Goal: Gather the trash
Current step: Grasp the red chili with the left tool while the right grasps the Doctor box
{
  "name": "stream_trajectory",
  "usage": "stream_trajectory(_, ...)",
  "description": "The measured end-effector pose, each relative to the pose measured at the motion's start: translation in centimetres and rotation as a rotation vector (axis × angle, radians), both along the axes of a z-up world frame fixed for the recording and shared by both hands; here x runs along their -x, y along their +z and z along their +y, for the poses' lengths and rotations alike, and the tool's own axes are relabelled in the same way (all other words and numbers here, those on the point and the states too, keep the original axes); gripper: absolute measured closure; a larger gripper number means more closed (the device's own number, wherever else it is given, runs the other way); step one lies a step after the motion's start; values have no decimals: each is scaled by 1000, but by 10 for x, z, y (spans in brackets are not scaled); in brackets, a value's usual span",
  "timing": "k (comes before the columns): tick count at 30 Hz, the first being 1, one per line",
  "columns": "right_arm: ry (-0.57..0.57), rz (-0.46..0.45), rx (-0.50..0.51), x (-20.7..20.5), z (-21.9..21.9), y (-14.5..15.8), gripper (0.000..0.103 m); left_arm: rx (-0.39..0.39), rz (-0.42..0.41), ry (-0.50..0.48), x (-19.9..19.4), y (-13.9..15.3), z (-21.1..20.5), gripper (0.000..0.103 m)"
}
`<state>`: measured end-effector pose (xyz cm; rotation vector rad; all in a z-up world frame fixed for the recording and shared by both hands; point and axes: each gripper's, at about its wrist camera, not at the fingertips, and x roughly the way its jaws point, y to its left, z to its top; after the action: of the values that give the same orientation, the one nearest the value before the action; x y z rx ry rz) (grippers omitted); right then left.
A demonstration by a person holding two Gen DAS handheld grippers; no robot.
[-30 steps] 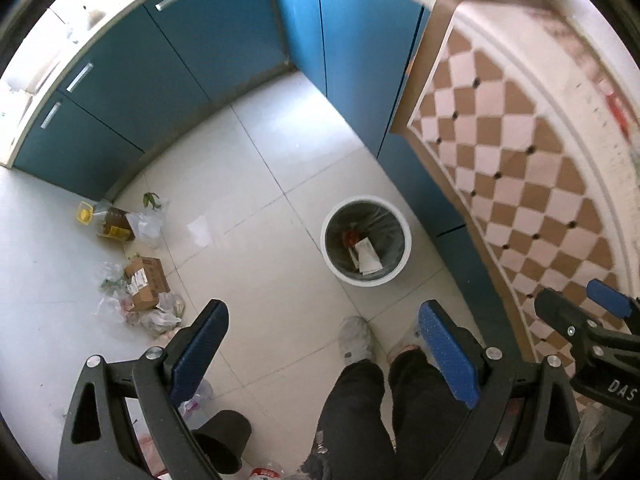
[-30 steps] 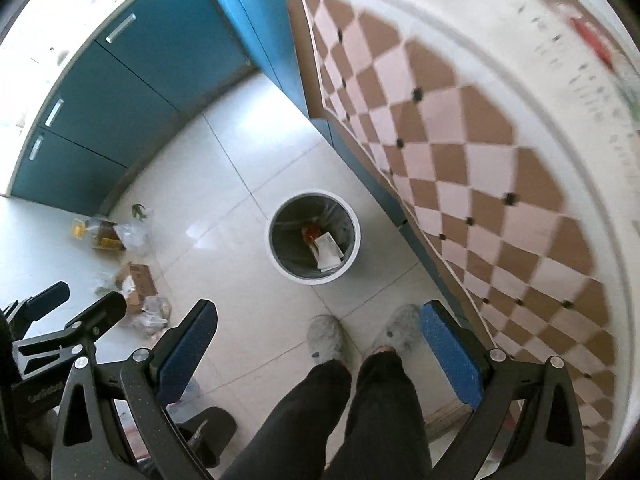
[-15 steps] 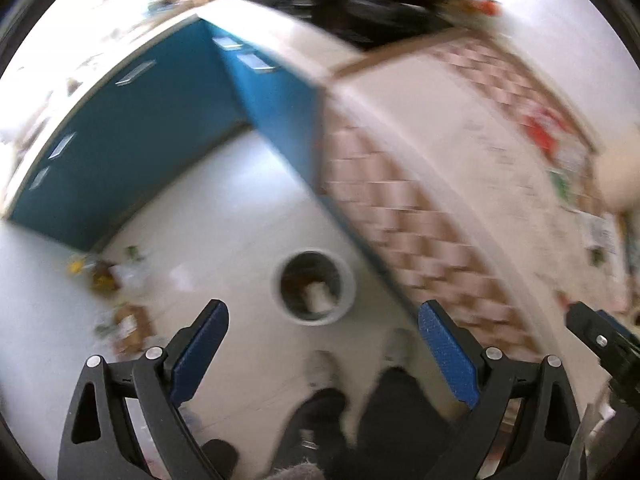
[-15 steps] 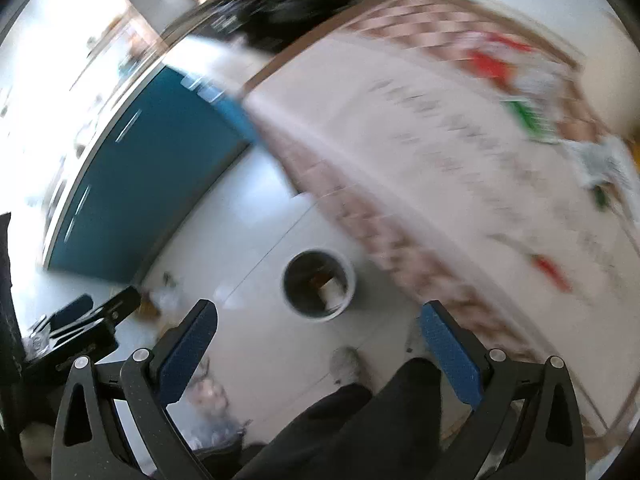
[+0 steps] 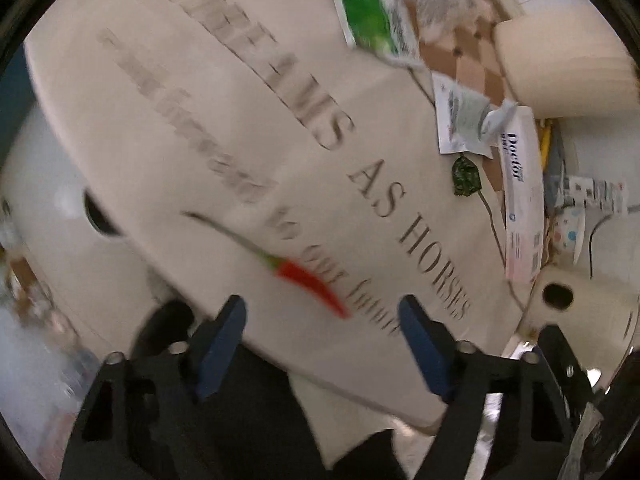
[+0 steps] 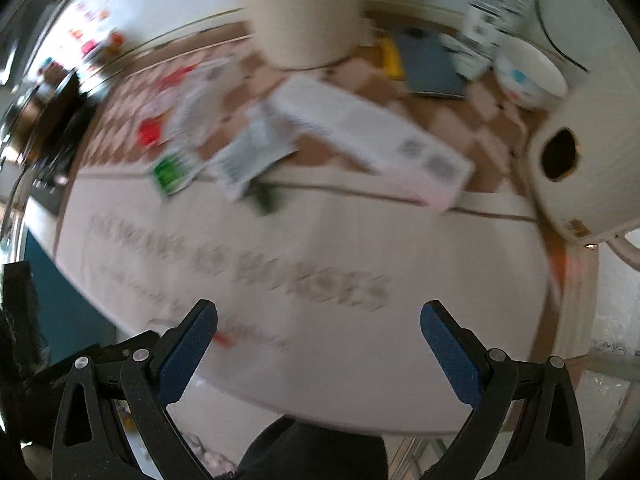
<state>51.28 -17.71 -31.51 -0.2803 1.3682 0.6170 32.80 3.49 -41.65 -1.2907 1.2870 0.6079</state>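
— What lay under you?
— A counter point(image 5: 224, 128) with a lettered cloth; a red chili point(image 5: 310, 278) just ahead of my left claw point(image 5: 320, 344), closing on nothing.
— Your right claw point(image 6: 318, 344)?
— Wide, empty; wrappers point(image 6: 256, 156) beyond.

Left hand-held gripper point(image 5: 322, 344) closing (nothing between), right hand-held gripper point(image 6: 318, 344) wide apart

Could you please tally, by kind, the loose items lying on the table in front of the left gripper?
Red chili pepper: 1
Green leaf: 1
Green packet: 1
White sachet: 1
Long white carton: 1
Paper bowl: 1
Total: 6
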Motion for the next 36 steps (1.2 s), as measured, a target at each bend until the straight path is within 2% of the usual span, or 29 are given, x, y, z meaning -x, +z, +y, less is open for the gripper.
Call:
stream_trajectory(1, -10, 2, 0, -8, -3, -3, 0, 23, 15, 24, -3, -8, 1, 57)
stream_trajectory(2, -22, 7, -5, -20, -9, -5, 0, 39, 39, 39, -4, -16, 2, 72)
stream_trajectory(3, -27, 9, -10, -27, -9, -10, 0, 23, 42, 61, -2, -12, 1, 72)
stream_trajectory(4, -32, 9, -18, -35, -11, -12, 0, -5, 42, 58, -3, -9, 3, 87)
stream_trajectory(5, -34, 6, -22, -43, -12, -14, 0, -37, 68, 23, -8, -9, 5, 96)
stream_trajectory(7, -29, 2, -21, -59, -10, -19, 0, -59, 87, -14, -14, -8, 7, 97)
stream_trajectory(10, -16, -9, -27, -78, -6, -23, 0, -214, 133, -145, -32, 3, 7, 97)
stream_trajectory(11, 0, -28, -24, -87, -2, -24, 0, -292, 158, -205, -39, 8, 8, 97)
stream_trajectory(12, 17, -47, -13, -92, 4, -26, 0, -337, 168, -247, -44, 11, 8, 97)
stream_trajectory(15, 91, -101, 30, -106, 27, -35, 0, -397, 186, -329, -58, 12, 12, 97)
stream_trajectory(20, 274, -141, 138, -117, 75, -71, 0, -418, 191, -353, -69, 12, 16, 96)
stream_trajectory(22, 311, -130, 143, -117, 84, -82, 1, -420, 195, -357, -75, 10, 12, 96)
stream_trajectory(23, 316, -123, 133, -117, 86, -86, 7, -421, 196, -359, -77, 9, 12, 96)
stream_trajectory(25, 306, -128, 130, -114, 84, -88, 20, -419, 192, -356, -78, 9, 12, 96)
stream_trajectory(26, 293, -126, 128, -112, 80, -87, 38, -416, 188, -352, -74, 10, 12, 96)
stream_trajectory(27, 271, -109, 120, -112, 75, -87, 41, -415, 185, -351, -75, 10, 13, 96)
stream_trajectory(32, 142, 38, 87, -102, 39, -89, 45, -411, 179, -352, -64, 12, 17, 96)
stream_trajectory(36, 113, 86, 91, -94, 25, -91, 45, -414, 185, -363, -64, 12, 16, 95)
